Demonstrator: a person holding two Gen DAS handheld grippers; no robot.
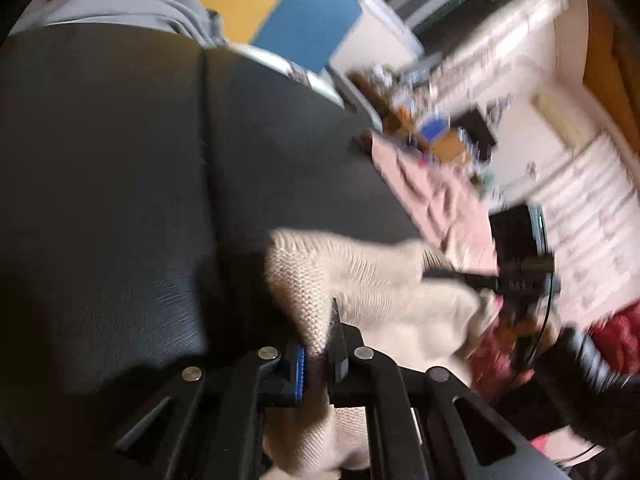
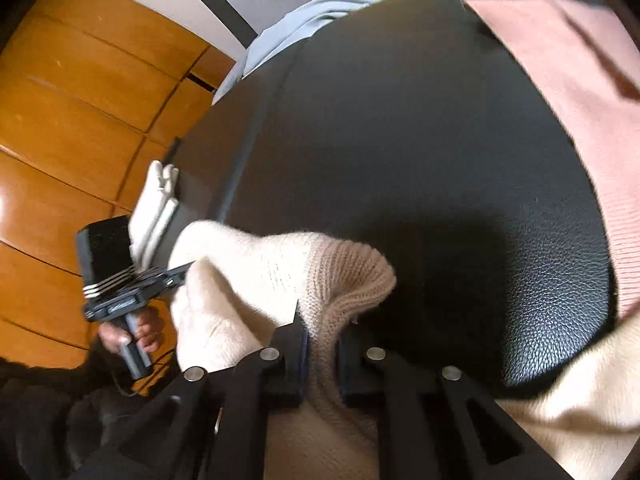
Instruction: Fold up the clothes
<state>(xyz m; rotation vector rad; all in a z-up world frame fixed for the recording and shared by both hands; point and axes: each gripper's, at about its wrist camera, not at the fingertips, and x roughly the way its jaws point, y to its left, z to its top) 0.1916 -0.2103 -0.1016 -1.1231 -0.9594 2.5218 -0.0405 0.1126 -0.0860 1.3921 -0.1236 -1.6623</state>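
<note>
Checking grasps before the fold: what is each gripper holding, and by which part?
Both hold the cream sweater. The right gripper pinches its ribbed edge; the left gripper pinches a knit edge too, though which part cannot be told.

We observe heavy motion blur across the left wrist view, worst at the right-hand background. The right wrist view is sharper, with glare on the wooden floor (image 2: 80,92). Both show fisheye curvature and dark corner vignetting.
</note>
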